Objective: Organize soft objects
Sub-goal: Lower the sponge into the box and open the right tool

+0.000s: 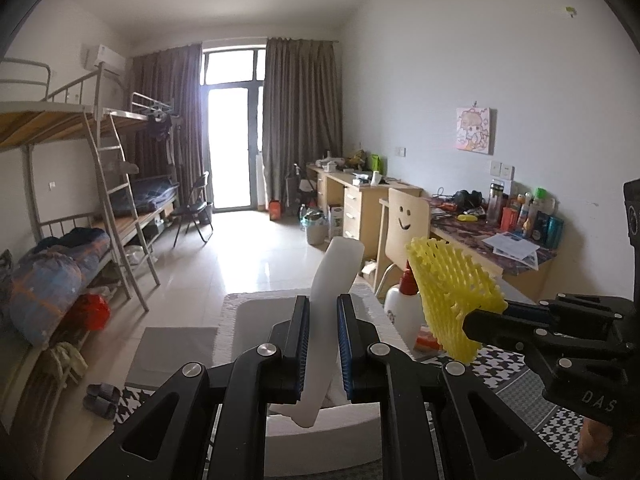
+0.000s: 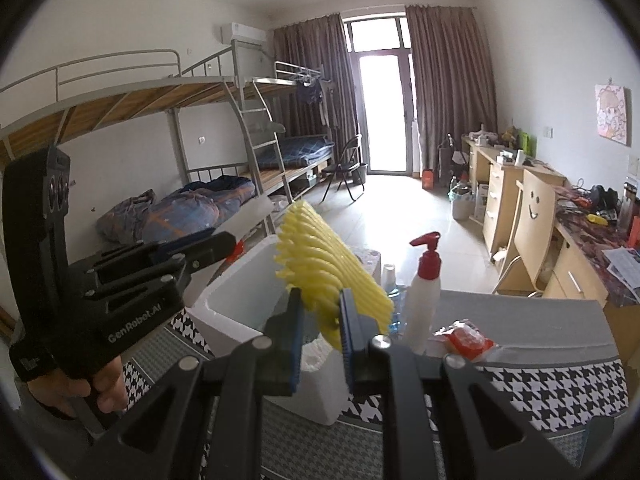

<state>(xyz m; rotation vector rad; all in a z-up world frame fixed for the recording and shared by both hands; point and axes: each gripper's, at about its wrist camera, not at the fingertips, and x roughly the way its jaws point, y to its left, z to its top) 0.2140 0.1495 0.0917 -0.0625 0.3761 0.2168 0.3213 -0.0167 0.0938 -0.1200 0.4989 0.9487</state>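
Foam pieces are filling both your tools: your left gripper (image 1: 323, 344) is clamping a white foam sheet (image 1: 334, 280), your right gripper (image 2: 320, 336) is pinching yellow foam netting (image 2: 328, 264). You are holding both above the white foam box (image 2: 224, 316), whose visible interior is looking bare.

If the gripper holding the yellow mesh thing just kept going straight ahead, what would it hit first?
Probably the white foam box: the right gripper, shut on the yellow foam net, points slightly downward at its open top. Depth is unclear; it might pass over the rim.
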